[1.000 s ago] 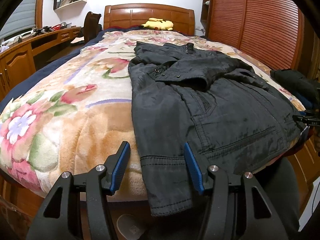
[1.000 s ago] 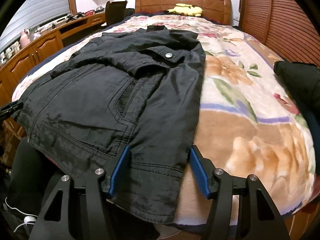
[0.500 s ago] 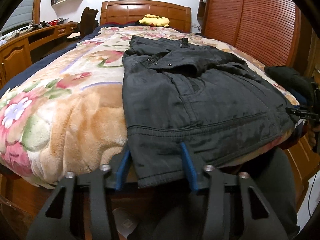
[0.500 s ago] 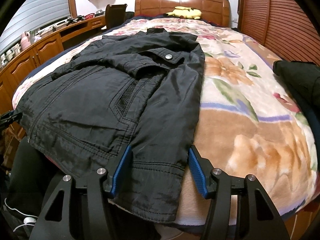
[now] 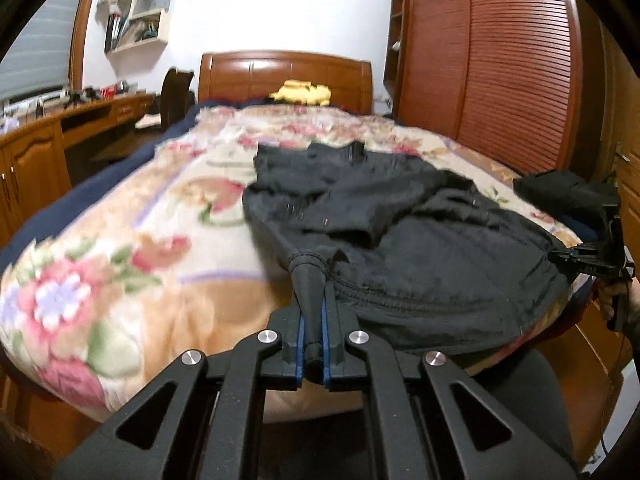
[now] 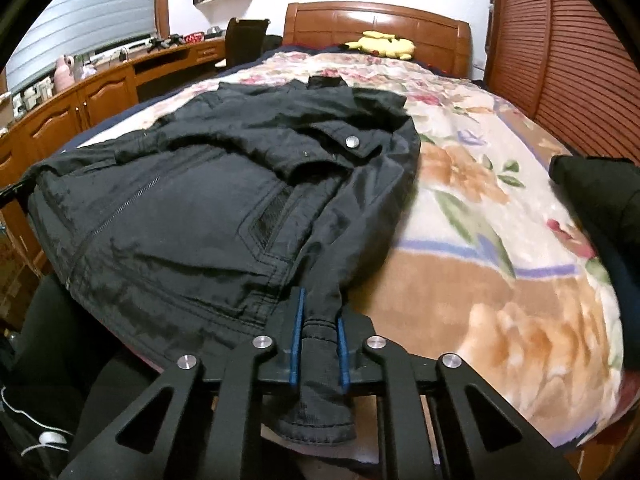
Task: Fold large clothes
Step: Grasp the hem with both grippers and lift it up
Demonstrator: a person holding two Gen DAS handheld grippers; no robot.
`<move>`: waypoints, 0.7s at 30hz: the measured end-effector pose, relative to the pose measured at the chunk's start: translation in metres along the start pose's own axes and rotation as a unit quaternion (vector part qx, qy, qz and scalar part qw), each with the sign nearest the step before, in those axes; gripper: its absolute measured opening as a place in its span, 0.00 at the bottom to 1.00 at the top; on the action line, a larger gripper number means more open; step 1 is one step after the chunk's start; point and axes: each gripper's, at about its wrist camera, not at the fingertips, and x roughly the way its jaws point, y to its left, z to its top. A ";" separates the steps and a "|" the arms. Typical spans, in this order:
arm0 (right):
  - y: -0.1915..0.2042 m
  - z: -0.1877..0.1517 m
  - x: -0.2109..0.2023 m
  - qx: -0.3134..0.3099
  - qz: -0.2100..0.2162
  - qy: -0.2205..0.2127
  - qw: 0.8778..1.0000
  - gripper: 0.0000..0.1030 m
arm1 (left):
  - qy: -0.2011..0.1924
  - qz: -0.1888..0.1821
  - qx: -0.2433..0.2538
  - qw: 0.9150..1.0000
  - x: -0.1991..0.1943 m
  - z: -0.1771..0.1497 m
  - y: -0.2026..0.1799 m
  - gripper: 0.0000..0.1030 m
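**both bottom corners grabbed, the actual fold hasn't started**

the black jacket is spread front-up on the bed, collar toward the headboard, bottom hem hanging off the near edge right at the fingers. both sleeves look already laid across the chest, so i'd guess the prep is done, but the body is at full length, no bottom-to-top fold yet.

left gripper: its fingers have just been closing and now pinch the hem corner, cloth bunched into a tight cone between the blue pads. that corner is pulled up off the blanket, so the fabric ahead of the fingers looks taut.

right gripper: same story, its fingers have just been closing, now narrow and clamped on the other hem corner, with a flap of hem hanging below the pads. in the left wrist view you can see it far off to the right, holding its edge.

what's left, as i read it: carry both corners away from the fingers toward the collar, lay the hem down, probably one more fold after that.

further out: floral blanket under it all, a dark bundle of clothing to the right of the right fingers, yellow plush toy up by the headboard, wooden cabinets off to the left.
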 end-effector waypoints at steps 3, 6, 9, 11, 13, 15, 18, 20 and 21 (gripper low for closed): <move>-0.004 0.010 -0.016 0.008 0.001 -0.029 1.000 0.08 | -0.020 0.002 0.001 1.000 -0.007 0.017 -0.003 0.06; -0.005 0.023 -0.034 0.012 0.003 -0.059 0.998 0.07 | -0.042 0.006 0.010 0.999 -0.015 0.037 -0.005 0.06; -0.004 0.036 -0.048 0.010 0.001 -0.077 0.997 0.07 | -0.058 0.007 0.016 0.998 -0.025 0.052 -0.007 0.05; -0.003 0.042 -0.058 0.011 0.003 -0.090 0.996 0.07 | -0.069 0.011 0.023 0.997 -0.031 0.060 -0.009 0.05; -0.003 0.048 -0.071 0.013 0.005 -0.106 0.994 0.06 | -0.080 0.013 0.025 0.996 -0.038 0.065 -0.009 0.05; -0.002 0.052 -0.083 0.013 0.009 -0.119 0.993 0.06 | -0.092 0.014 0.022 0.995 -0.045 0.070 -0.006 0.05; 0.002 0.055 -0.101 0.007 0.008 -0.136 0.991 0.06 | -0.106 0.010 0.014 0.994 -0.056 0.077 0.002 0.05; 0.005 0.057 -0.113 0.000 0.009 -0.148 0.989 0.06 | -0.116 0.013 0.016 0.993 -0.065 0.082 0.004 0.05; 0.007 0.058 -0.120 -0.004 0.009 -0.154 0.988 0.06 | -0.121 0.016 0.019 0.992 -0.069 0.085 0.005 0.05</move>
